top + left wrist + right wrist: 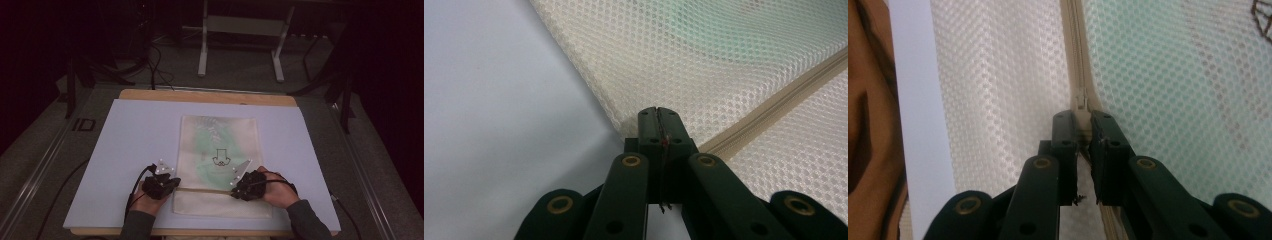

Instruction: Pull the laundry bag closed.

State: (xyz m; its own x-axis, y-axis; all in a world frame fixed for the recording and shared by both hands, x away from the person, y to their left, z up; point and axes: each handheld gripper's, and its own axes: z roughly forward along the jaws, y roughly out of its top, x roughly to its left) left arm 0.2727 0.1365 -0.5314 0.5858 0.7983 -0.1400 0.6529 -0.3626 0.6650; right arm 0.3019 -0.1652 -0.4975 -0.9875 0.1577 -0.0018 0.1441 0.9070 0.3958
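Note:
A cream mesh zipper bag [218,135] lies flat on the white board [135,145], with something pale green inside it. Its beige zipper [205,190] runs across the near end. My left gripper [172,184] sits at the bag's left edge by the zipper's end. In the left gripper view the left gripper [658,112] has its jaws pressed together over the edge of the mesh [704,60]. My right gripper [235,191] is on the zipper toward the right. In the right gripper view the right gripper [1083,120] is pinched on the zipper pull [1081,100].
The board rests on a wooden tabletop [200,96], which shows along the far edge. Behind the table stands a white metal frame [240,30] on a dark floor with cables. A black printed figure [219,159] marks the bag's middle.

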